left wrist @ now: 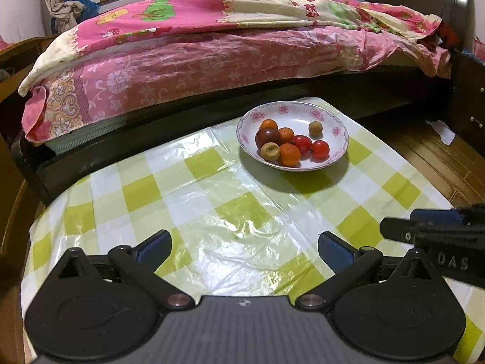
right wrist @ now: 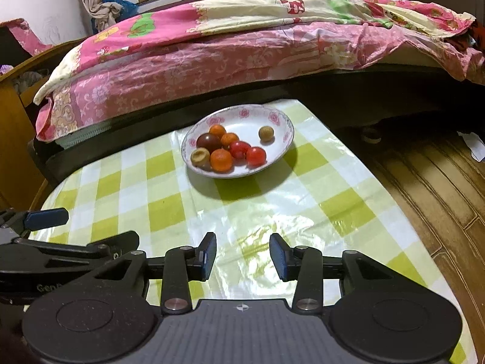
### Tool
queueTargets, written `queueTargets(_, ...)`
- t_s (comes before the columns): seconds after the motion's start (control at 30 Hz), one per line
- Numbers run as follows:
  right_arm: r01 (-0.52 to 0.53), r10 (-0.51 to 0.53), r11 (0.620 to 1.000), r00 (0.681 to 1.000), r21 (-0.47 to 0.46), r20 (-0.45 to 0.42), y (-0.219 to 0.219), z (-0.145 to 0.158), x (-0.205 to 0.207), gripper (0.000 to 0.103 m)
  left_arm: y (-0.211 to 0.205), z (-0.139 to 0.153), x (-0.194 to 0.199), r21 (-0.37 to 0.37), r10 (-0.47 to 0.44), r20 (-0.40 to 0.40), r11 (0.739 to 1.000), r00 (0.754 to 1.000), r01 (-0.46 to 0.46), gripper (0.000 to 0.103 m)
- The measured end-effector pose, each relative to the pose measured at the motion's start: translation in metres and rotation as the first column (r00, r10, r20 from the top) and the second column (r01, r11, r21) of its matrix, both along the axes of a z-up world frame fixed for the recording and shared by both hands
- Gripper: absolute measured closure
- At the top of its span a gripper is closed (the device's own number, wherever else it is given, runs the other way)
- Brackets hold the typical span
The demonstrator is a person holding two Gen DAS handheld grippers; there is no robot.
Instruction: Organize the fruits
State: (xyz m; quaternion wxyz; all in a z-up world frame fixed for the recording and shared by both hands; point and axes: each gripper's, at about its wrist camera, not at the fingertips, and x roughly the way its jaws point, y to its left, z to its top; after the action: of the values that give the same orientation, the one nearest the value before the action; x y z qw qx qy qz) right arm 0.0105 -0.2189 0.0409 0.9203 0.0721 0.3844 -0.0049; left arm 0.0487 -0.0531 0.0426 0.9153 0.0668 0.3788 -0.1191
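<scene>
A white plate with a pink flower rim [left wrist: 330, 118] [right wrist: 282, 121] stands at the far side of the table. It holds several small fruits: orange ones [left wrist: 289, 154] [right wrist: 221, 160], two red tomatoes [left wrist: 319, 149] [right wrist: 256, 156], a dark purple fruit [left wrist: 266, 137] [right wrist: 208, 141], a brown one [left wrist: 269, 151] [right wrist: 200, 157], and a small tan one [left wrist: 315, 128] [right wrist: 266, 133] set apart. My left gripper [left wrist: 244, 248] is open and empty, low over the near table. My right gripper [right wrist: 242, 256] is open and empty, beside the left one.
The table wears a green and white checked plastic cloth [left wrist: 194, 194] [right wrist: 303, 200]. A bed with a pink quilt [left wrist: 188, 54] [right wrist: 212, 48] runs close behind the table. Wooden floor [right wrist: 439, 188] lies to the right. A dark cabinet [left wrist: 469, 97] stands at the far right.
</scene>
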Motion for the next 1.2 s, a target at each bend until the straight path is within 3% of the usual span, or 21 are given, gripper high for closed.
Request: queueTargets(1.2,-0.028,0.029,1.000,0.999,0.014,-0.042,0.020,-0.005,-0.049,0.064,0.006,-0.009,-0.039,0.037,0.011,-0.024,0.999,1.000,-0.010,0.000)
